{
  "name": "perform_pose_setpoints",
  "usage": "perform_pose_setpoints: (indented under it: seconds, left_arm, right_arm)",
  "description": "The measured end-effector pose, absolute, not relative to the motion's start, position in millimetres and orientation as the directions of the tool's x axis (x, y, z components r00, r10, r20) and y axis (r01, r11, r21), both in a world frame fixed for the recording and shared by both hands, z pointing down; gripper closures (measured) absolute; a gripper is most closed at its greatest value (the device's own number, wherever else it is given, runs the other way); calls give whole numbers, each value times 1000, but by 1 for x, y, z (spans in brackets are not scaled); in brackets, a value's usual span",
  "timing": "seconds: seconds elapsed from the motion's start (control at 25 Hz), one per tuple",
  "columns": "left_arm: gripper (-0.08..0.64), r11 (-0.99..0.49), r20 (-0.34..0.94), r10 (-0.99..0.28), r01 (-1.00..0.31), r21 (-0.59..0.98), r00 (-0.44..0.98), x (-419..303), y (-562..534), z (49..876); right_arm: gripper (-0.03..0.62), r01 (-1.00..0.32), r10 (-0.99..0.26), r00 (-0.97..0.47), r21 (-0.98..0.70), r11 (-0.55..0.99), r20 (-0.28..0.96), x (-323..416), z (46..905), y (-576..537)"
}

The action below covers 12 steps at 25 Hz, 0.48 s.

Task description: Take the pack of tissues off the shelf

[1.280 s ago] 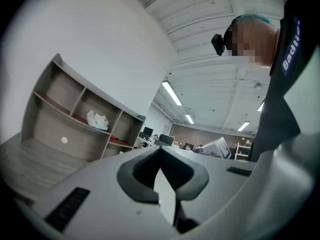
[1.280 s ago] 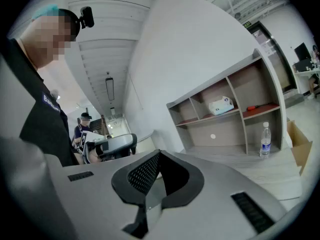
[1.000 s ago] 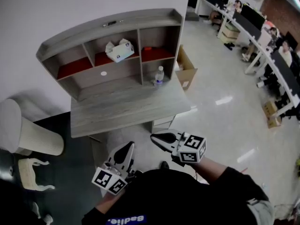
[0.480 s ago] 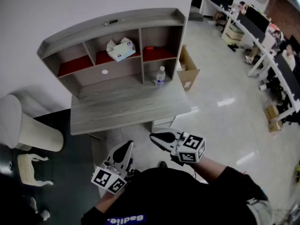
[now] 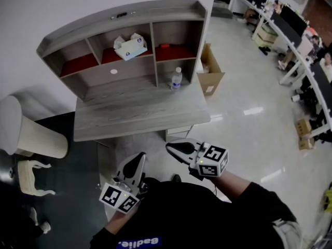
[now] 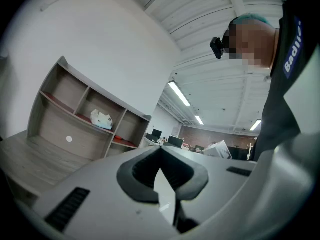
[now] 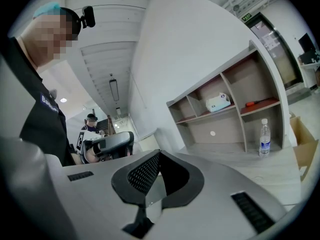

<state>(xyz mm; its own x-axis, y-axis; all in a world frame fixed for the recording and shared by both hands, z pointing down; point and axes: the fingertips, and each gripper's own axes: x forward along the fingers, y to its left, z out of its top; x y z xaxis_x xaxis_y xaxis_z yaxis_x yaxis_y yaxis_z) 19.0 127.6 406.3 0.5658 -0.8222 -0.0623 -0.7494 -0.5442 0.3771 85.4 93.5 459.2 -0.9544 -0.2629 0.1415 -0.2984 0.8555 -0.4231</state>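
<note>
Your left gripper (image 5: 138, 158) and right gripper (image 5: 171, 150) sit close to your body, both with jaws pressed together and holding nothing. Beyond them is the wooden counter (image 5: 129, 119), a water bottle (image 5: 176, 80) at its back. The pack of tissues (image 5: 128, 47) lies farther off, in the upper middle compartment of the shelf (image 5: 124, 17)

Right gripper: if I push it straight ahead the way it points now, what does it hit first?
Nothing close. The right gripper aims left of the pack of tissues, so it would probably meet the left end of the desk or the white wall beside the shelf first; depth is unclear.
</note>
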Motion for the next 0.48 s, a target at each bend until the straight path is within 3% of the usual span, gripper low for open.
perform_pose_setpoints:
  seconds: [0.48]
  left_arm:
    - [558,-563,-81,-809,-726,396,583,14,80,413]
  right_arm:
    - [563,-344,-294,-938,-416,842,181,84,476,47]
